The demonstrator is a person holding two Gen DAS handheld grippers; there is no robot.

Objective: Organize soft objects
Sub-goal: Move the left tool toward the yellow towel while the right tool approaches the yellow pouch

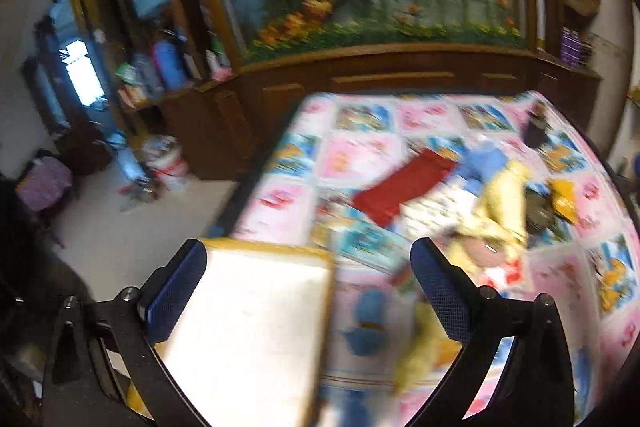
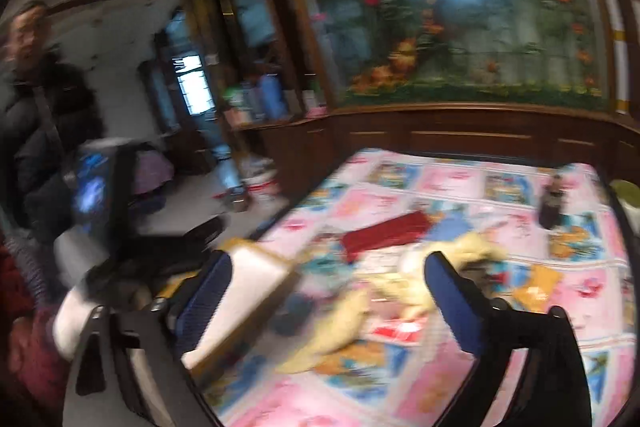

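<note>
Both tongs, left (image 1: 308, 291) and right (image 2: 328, 297), gape wide and empty above the quilted surface (image 1: 560, 275). Beyond them lies a limp yellow garment (image 2: 344, 323), light and floppy; pinch a bunched fold. Farther off, a red cloth (image 2: 384, 233).

Near edge: white box (image 1: 256, 323) blocks left side | Centre: red cloth (image 1: 404, 187), yellow soft items (image 1: 500, 211) and blue toy (image 1: 370, 323) crowd the quilt (image 1: 288, 203) | Far right: dark bottle (image 2: 552, 203) upright | Far left quilt: open | Beyond: wooden cabinet (image 1: 392, 83) bounds reach.
</note>
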